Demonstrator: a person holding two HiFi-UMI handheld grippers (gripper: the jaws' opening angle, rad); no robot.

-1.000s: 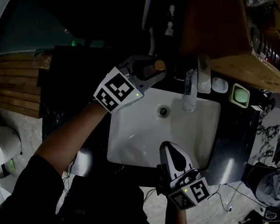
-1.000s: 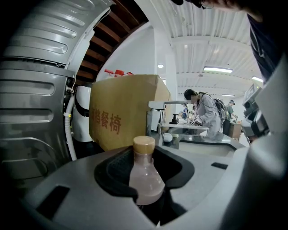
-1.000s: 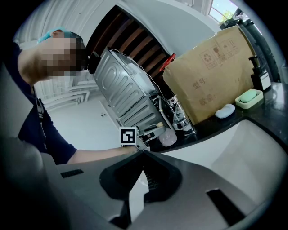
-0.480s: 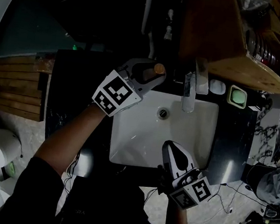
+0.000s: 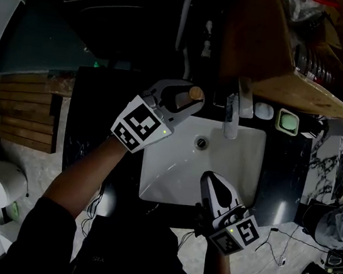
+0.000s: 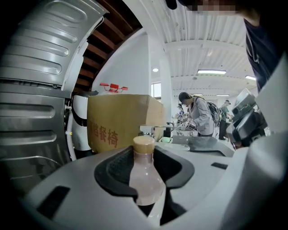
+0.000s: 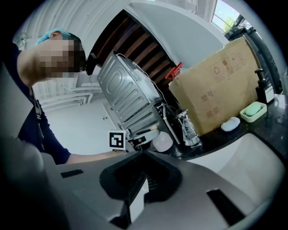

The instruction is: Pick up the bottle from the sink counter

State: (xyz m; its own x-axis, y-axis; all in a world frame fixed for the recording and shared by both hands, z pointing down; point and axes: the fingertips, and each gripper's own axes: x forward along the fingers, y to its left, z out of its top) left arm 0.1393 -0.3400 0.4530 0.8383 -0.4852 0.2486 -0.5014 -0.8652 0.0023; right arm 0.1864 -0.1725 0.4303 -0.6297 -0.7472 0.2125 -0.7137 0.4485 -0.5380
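A: Over the sink [image 5: 173, 171], what's where?
B: Left gripper [image 5: 189, 95] pinches the bottle [image 6: 146, 179] above the back-left rim. Right gripper [image 5: 210, 179] is pressed together, empty.
A: Handling?
B: Probably light, smooth and slippery. Hold the belly, below the cap [image 6: 144, 143].

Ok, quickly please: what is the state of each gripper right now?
Left gripper: closed on the bottle, which is held upright.
Right gripper: closed, holding nothing.
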